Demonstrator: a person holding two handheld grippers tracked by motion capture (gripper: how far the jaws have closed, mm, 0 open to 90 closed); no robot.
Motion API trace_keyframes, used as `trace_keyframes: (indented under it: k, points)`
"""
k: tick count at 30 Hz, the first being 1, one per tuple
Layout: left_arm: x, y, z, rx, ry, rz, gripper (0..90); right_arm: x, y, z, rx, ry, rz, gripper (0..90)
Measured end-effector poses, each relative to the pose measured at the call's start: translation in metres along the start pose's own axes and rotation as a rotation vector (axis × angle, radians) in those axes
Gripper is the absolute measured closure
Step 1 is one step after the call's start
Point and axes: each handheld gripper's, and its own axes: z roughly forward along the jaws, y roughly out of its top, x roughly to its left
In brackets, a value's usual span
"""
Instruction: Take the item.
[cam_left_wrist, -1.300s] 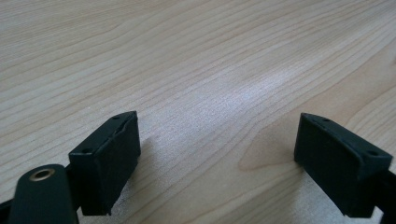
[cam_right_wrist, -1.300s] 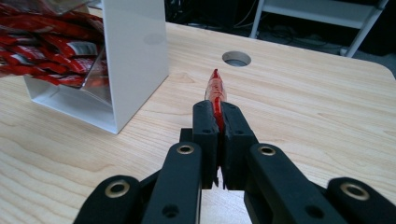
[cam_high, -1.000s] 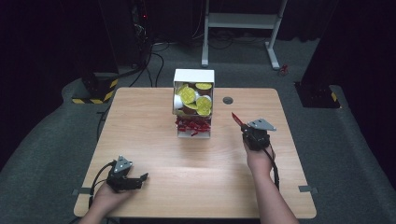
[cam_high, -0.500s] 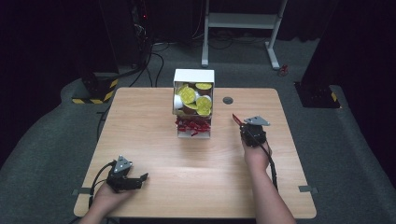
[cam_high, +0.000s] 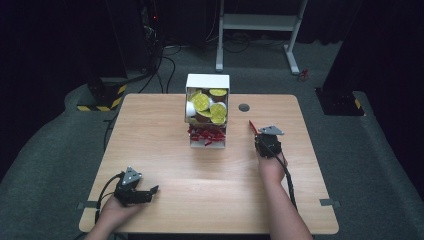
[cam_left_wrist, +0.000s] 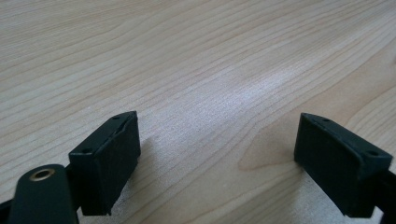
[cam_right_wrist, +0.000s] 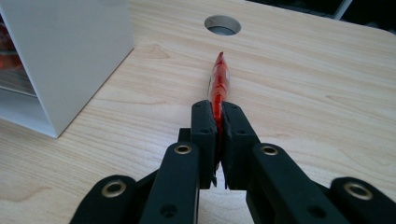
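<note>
Meanwhile the white box (cam_high: 207, 81) holds yellow-lidded cups (cam_high: 202, 102) and red packets (cam_high: 206, 135); right gripper (cam_right_wrist: 218, 114) pinches a red packet (cam_right_wrist: 219, 81), left gripper (cam_left_wrist: 217, 154) spread.

We see a table (cam_high: 165, 150) of pale wood with a smooth, faintly shiny grain. Just beside its round hole (cam_right_wrist: 222, 24), the red packet (cam_right_wrist: 218, 81) looks like glossy, crinkled plastic film. The right gripper (cam_right_wrist: 218, 116) pinching it has matt black plastic jaws with brass-coloured rivets. Left of the packet, the white box (cam_right_wrist: 70, 51) shows a smooth matt wall.
</note>
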Motion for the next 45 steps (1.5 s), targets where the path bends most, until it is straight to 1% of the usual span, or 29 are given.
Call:
trace_keyframes:
  k: [2,8,14,18,23,25,26,29,30,33,36,38,39,43,45]
  points:
    - [0.0,0.0,0.0,0.0,0.0,0.0,14.6,0.0,-0.003,0.001,0.002,0.002,0.0,84.9]
    - [0.0,0.0,0.0,0.0,0.0,0.0,14.7,-0.002,-0.013,0.007,0.034,0.0,0.015,84.8]
    - [0.0,0.0,0.0,0.001,0.001,0.001,14.6,-0.002,-0.019,0.013,0.061,-0.004,0.024,84.3]
    - [0.0,0.0,0.0,0.0,0.0,0.001,14.7,-0.002,-0.022,0.015,0.066,-0.002,0.02,83.6]
    - [0.0,0.0,0.0,0.0,0.0,0.0,14.6,-0.001,-0.026,0.018,0.079,0.001,0.027,83.4]
    - [0.0,0.0,0.0,0.0,0.0,-0.001,14.7,-0.001,-0.027,0.019,0.08,0.003,0.019,83.4]
    - [-0.001,0.0,0.0,0.0,-0.001,-0.007,14.6,-0.001,-0.027,0.019,0.081,0.004,0.02,83.1]
    - [-0.001,0.0,0.0,-0.001,-0.002,-0.006,14.6,0.001,-0.027,0.019,0.082,0.007,0.029,83.0]
    - [-0.001,0.0,0.0,-0.001,-0.002,-0.006,14.6,0.001,-0.027,0.019,0.08,0.009,0.022,82.5]
    - [0.0,0.0,0.0,-0.001,-0.002,-0.006,14.6,0.001,-0.027,0.02,0.087,0.023,0.037,78.6]
    - [0.0,0.0,0.0,0.0,-0.003,-0.005,14.6,0.001,-0.026,0.018,0.07,0.039,0.045,74.9]
    - [0.0,0.0,0.0,0.0,-0.002,-0.001,14.7,0.002,-0.024,0.016,0.062,0.032,0.051,73.4]
    - [0.0,0.0,0.0,0.0,-0.002,0.001,14.6,0.001,-0.024,0.016,0.056,0.034,0.039,72.7]
    - [0.0,0.0,0.0,0.0,-0.002,0.002,14.7,0.001,-0.022,0.013,0.055,0.031,0.061,67.9]
    - [0.0,0.0,0.0,-0.002,-0.001,0.004,14.7,0.001,-0.022,0.013,0.05,0.031,0.054,65.3]
